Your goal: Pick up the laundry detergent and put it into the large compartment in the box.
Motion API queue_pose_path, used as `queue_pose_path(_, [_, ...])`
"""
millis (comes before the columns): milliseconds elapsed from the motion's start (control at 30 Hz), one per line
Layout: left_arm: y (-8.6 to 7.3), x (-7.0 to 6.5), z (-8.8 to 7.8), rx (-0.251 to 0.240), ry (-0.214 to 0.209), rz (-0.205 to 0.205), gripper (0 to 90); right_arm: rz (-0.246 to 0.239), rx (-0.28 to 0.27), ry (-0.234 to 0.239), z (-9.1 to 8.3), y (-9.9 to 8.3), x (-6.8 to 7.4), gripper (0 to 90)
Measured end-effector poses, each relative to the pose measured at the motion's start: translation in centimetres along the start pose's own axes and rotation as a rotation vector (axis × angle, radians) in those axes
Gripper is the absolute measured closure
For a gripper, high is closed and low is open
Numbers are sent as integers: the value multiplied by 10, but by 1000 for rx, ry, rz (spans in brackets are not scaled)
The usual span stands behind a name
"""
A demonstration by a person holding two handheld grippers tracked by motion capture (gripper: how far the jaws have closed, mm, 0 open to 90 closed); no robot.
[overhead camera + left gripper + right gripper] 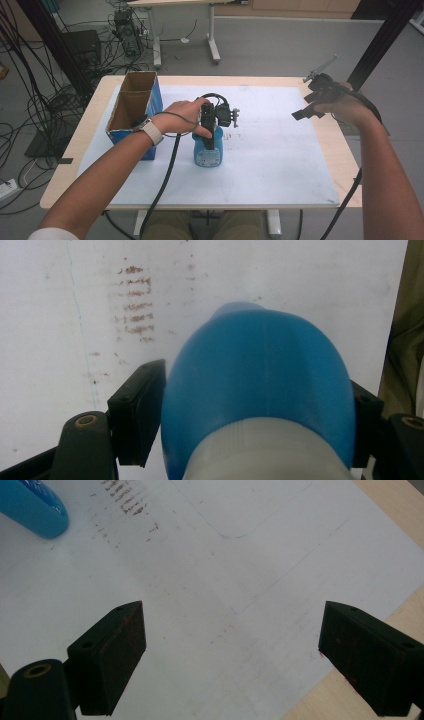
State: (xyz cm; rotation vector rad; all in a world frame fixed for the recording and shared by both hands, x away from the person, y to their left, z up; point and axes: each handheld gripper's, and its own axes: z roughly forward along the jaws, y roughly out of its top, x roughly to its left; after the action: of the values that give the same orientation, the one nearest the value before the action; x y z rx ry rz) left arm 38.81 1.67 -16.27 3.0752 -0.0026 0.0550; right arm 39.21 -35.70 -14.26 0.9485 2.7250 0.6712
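Bottle [208, 150] stands upright, left gripper's [212, 131] fingers [137, 410] clamping its rounded shoulder; smooth curve could slip or tip. Right gripper [311, 107] hangs open.

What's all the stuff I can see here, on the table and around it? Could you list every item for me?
bottle: one, blue with a pale label and a whitish neck, upright near the middle of the white sheet
cardboard box: one, brown inside and blue outside, open top, two compartments, at the table's left
white sheet: one, white with brownish smudges, covering most of the tabletop
table: one, light wood, under the sheet
second table: one, white legs, behind on the floor
cables: many, black, on the floor at left
left tongs: one, black, over the bottle, jaws against its sides
right tongs: one, black, jaws wide apart, above the sheet's right edge
wristwatch: one, pale strap, left wrist
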Motion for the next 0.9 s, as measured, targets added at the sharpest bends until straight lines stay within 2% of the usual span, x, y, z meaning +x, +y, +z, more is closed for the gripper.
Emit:
queue_pose_path(67, [0, -2, 0, -1, 10, 1, 286, 1, 4, -3, 0, -1, 1, 117])
queue_pose_path(467, [1, 0, 0, 4, 3, -7, 297, 4, -3, -5, -3, -3, 2, 117])
queue_pose_path(533, [-1, 5, -1, -4, -27, -6, 367, 4, -2, -5, -2, -4, 2, 118])
queue_pose_path(900, [-2, 9, 0, -7, -48, -9, 382, 5, -2, -5, -2, -4, 2, 120])
